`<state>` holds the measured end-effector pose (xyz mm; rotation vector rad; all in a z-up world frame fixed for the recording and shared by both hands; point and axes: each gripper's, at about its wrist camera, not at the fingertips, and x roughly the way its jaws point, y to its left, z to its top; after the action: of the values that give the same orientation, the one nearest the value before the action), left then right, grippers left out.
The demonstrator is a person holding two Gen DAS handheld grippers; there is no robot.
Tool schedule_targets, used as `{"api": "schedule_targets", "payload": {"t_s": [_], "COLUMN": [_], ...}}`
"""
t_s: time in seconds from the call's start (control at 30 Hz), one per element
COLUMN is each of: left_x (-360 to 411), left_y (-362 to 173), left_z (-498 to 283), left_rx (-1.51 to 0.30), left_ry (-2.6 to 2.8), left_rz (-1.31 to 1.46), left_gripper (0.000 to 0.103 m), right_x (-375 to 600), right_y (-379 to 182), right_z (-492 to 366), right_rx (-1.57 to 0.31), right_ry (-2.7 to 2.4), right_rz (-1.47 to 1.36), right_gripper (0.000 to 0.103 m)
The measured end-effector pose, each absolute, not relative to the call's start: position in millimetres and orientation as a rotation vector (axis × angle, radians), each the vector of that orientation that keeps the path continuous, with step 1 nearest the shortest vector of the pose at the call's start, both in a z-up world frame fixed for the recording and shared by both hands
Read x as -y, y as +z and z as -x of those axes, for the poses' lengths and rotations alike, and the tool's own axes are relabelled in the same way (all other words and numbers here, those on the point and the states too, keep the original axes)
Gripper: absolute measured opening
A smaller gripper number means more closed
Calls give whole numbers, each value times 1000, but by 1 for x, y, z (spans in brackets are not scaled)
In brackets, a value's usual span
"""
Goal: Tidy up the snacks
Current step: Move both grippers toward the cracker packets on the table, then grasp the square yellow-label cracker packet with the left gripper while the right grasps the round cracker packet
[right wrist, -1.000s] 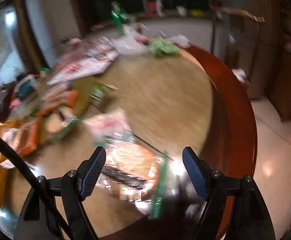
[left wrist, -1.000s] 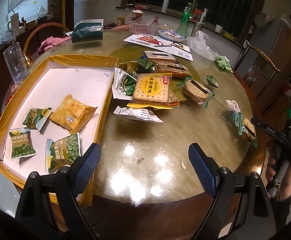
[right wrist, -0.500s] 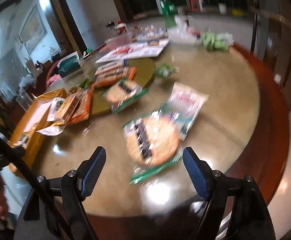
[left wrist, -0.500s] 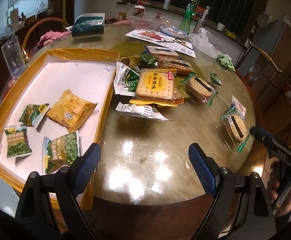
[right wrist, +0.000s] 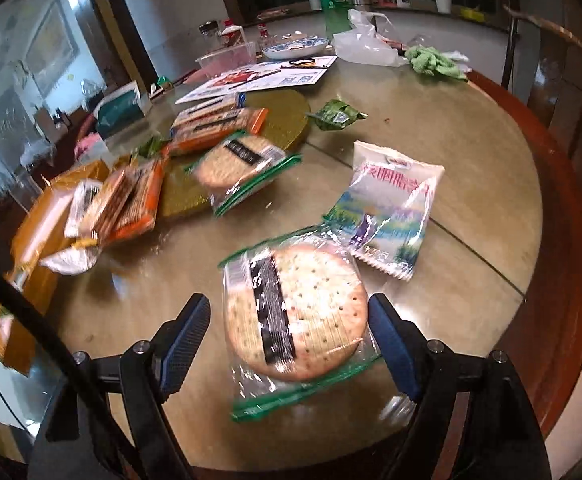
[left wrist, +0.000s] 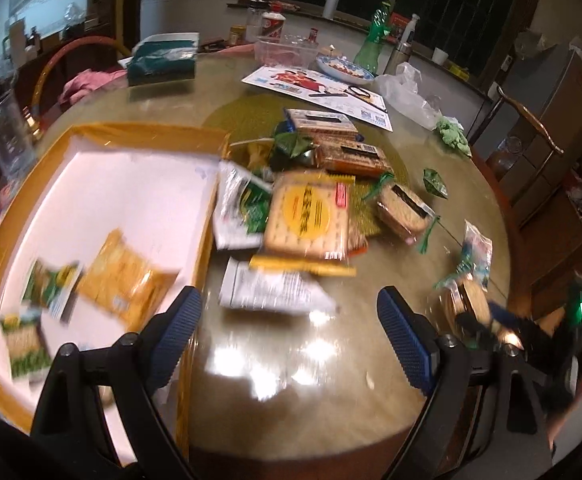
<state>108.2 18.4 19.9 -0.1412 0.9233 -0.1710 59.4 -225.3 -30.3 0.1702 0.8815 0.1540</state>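
Note:
A round cracker packet (right wrist: 295, 312) with green edges lies on the table between the open jaws of my right gripper (right wrist: 289, 344); it also shows in the left wrist view (left wrist: 465, 300). A white and blue snack bag (right wrist: 387, 208) lies just beyond it. My left gripper (left wrist: 289, 336) is open and empty above the table's front, beside the yellow-rimmed tray (left wrist: 207, 216). The tray holds a yellow packet (left wrist: 125, 284) and green pea packets (left wrist: 51, 284). A pile of snacks lies mid-table, topped by a square cracker pack (left wrist: 309, 216).
A second round cracker packet (right wrist: 239, 164) lies on a gold mat (right wrist: 279, 120). A small green packet (right wrist: 335, 114), a leaflet (left wrist: 315, 84), a bowl (left wrist: 345, 66), a green bottle (left wrist: 375, 40) and a plastic bag (left wrist: 407, 92) sit further back. A wooden chair (left wrist: 531, 120) stands right.
My right gripper has swung towards the table and closed in on the round cracker packet, which now sits between its jaws. My left gripper has moved forward over the table.

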Motion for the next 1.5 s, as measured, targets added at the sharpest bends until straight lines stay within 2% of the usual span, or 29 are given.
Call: {"api": "schedule_targets", "payload": {"t_s": [0.37,0.4,0.5,0.53,0.63,0.9,1.0,1.2,1.5], "left_x": [15,16,19,18,13,14,19,25,15], "left_y": [-12,-14,-24,-24,-22,5,5,-16,-39], "left_z": [-197,-199,-202,-201,-193,-117,-82,-43,-37], "left_rx": [-1059,-1066,-1090,-1077,-1057,-979,-973,-1034,-1057], "left_ry": [-185,-175,-162,-160,-164,-213,-261,-274,-196], "left_rz": [57,53,35,43,76,72,60,-11,-44], "left_gripper": [89,88,71,70,70,70,70,70,70], "right_x": [206,208,217,219,226,231,229,214,197], "right_y": [-34,-33,-33,-33,-34,-30,-31,-35,-39], "right_z": [-46,-45,-38,-36,-29,-27,-35,-53,-53], "right_rx": [-898,-899,-896,-894,-884,-866,-881,-907,-909], "right_ry": [140,144,163,164,175,188,151,77,-16], "right_rz": [-74,-84,-127,-134,-174,-228,-239,-196,-71], "right_gripper": [81,80,76,73,69,70,75,77,76]}}
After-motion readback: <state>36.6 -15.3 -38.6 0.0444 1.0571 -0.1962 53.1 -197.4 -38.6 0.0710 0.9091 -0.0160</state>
